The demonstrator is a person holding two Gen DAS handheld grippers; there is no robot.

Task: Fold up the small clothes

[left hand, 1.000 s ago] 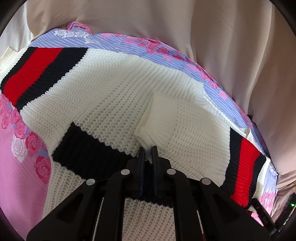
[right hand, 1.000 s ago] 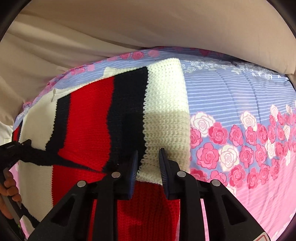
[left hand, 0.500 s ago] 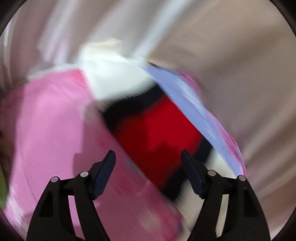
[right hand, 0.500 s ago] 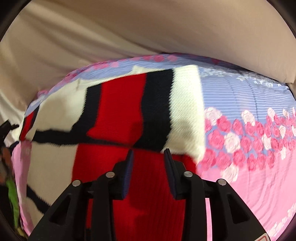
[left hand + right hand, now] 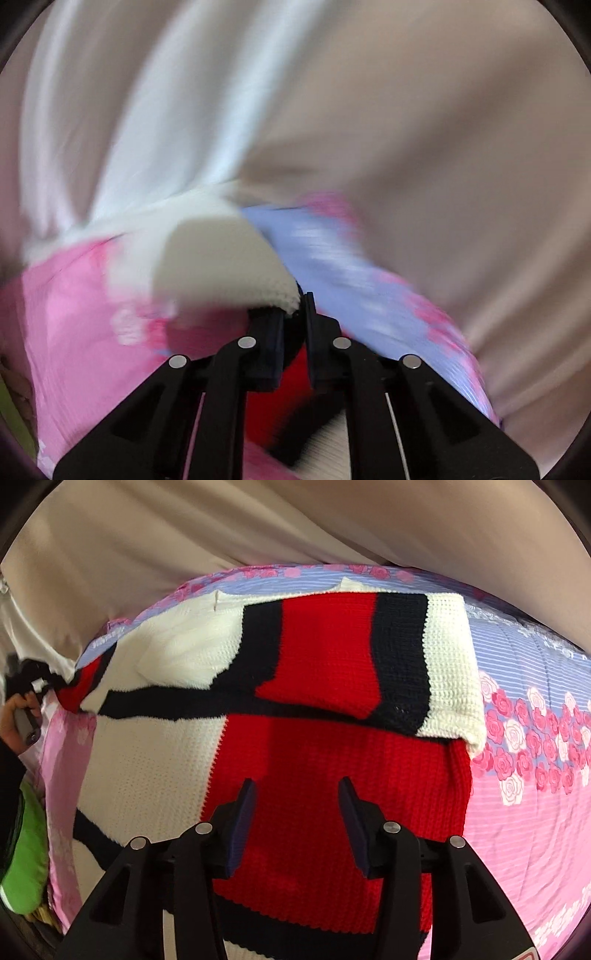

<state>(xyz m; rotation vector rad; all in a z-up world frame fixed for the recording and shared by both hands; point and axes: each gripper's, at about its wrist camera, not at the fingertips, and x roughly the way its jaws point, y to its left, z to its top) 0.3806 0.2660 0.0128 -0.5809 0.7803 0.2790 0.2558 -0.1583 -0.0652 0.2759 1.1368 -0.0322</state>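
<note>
A knit sweater (image 5: pixel 325 746) in white, red and black lies on a floral bed sheet (image 5: pixel 528 812), with one striped sleeve (image 5: pixel 406 657) folded across the body. My right gripper (image 5: pixel 293 794) is open and empty just above the red part. My left gripper (image 5: pixel 293 314) is shut on a white cuffed sleeve end (image 5: pixel 229 266) of the sweater; that view is blurred by motion. In the right wrist view the left gripper (image 5: pixel 29 679) shows at the far left edge, held in a hand, at the other sleeve.
Beige curtains (image 5: pixel 258 528) hang behind the bed. A green object (image 5: pixel 26 864) lies off the bed's left edge. Pink and lilac rose-print sheet lies bare to the right of the sweater.
My left gripper let go, swung left, and closed on the white sleeve end. My right gripper released the folded sleeve, opened wider and drew back over the red body.
</note>
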